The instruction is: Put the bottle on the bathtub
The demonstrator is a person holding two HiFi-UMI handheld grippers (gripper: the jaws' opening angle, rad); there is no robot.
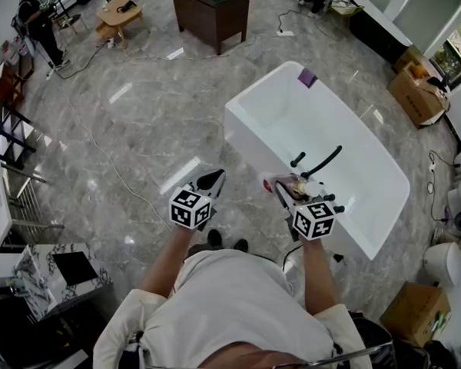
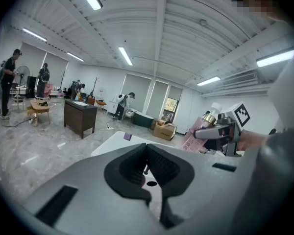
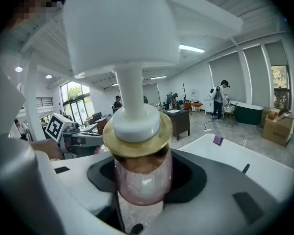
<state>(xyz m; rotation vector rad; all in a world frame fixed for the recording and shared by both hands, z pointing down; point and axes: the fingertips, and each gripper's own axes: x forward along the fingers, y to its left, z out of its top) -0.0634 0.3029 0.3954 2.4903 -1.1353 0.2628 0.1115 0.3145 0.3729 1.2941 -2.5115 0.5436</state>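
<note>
By my reckoning the job is about half done. The right gripper point(image 1: 290, 194) has the pink translucent pump bottle with a gold collar and white pump head point(image 3: 142, 177) clamped between its jaws. They stand fairly wide apart, pressing on the body just under the collar. What is left is to lower the bottle, stand it on a flat part of the tub's edge and let go.

The bottle is carried over the near long edge of the white freestanding bathtub point(image 1: 253, 148), just beside the black tap point(image 1: 319, 162). I see nothing that shows it resting on the rim (the head view is too steep to rule out a light touch).

Its long axis is tilted rather than upright. In the left gripper view the pump end sits higher and leans to my right, while the base drops down to the left. I judge it needs righting before it can stand.

The left gripper point(image 1: 215, 179) hangs beside the tub's near edge over the floor, its jaws together with nothing between them.
</note>
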